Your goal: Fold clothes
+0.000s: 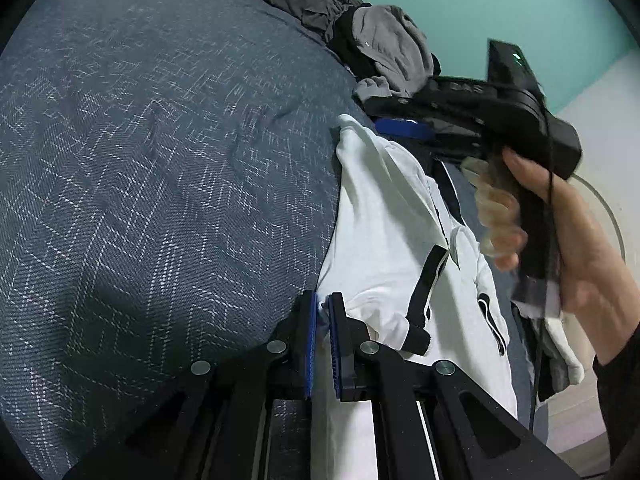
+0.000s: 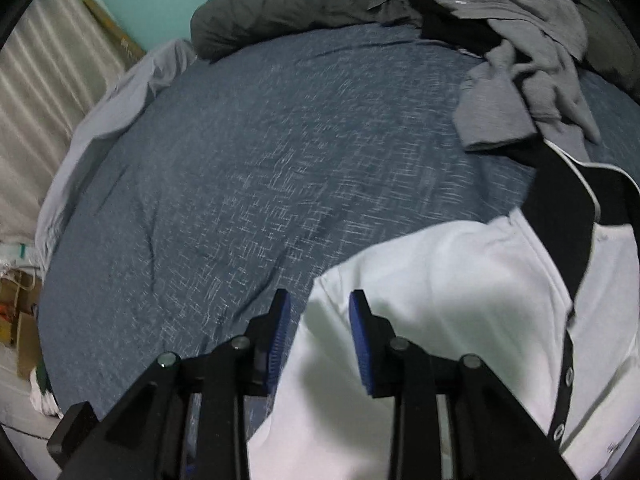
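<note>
Now the white shirt (image 1: 384, 240) lies bunched on the blue bedspread (image 1: 160, 160), pinched at one edge

Left gripper (image 1: 322, 312) is clamped on a fold of its hem; right gripper (image 2: 320, 312) hangs with its fingers apart over the shirt's edge — gripping nothing. A grey heap of clothes (image 2: 520, 60) sits at two o'clock in the right view. Risk, as I judge it: the thin pinch could slip if pulled, or the black placket (image 2: 568, 340) could twist under — leaving a crooked fold
</note>
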{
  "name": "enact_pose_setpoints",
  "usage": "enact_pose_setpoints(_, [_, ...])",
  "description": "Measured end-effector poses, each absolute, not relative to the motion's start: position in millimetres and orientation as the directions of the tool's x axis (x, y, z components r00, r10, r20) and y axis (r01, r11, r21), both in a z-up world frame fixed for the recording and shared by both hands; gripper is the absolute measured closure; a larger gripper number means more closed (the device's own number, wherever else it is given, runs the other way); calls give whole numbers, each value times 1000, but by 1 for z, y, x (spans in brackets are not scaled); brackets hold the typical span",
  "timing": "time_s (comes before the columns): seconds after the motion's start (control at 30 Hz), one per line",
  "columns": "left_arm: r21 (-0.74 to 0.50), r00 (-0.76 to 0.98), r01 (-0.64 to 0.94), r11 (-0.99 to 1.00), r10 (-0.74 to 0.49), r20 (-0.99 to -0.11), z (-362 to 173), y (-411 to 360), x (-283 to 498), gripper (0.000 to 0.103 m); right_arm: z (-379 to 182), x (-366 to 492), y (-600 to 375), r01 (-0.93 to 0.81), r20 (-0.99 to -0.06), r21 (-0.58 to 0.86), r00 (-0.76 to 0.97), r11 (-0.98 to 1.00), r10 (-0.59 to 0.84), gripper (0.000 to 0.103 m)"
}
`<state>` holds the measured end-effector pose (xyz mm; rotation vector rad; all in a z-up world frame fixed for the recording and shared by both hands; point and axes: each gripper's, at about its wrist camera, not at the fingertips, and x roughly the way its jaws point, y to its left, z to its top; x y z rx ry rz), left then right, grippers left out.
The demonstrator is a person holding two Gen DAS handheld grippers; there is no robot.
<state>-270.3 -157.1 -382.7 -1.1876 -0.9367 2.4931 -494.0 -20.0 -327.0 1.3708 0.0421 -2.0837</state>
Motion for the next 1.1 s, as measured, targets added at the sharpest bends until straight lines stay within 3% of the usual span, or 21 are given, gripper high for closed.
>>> enact_pose_setpoints(0.13, [-639, -646, 68, -767, 454, -614, -384, -158, -271, 97, -339, -496, -35, 549, -874, 231, -247, -803, -420, 84])
enact_pose_setpoints(0.2, [-637, -645, 67, -768, 453, -615, -384, -157, -271, 96, -341, -496, -36, 553, -877, 207, -261, -807, -403, 100])
enact_pose_setpoints(0.27, [-637, -645, 68, -768, 453, -615, -384, -157, -272, 97, -339, -496, -36, 555, -871, 201, -276, -807, -407, 102])
enact_pose_setpoints(1.1, [-648, -648, 73, -758, 458, -608, -387, -161, -260, 97, -349, -537, 7, 363, -822, 196, -445, -911, -354, 103])
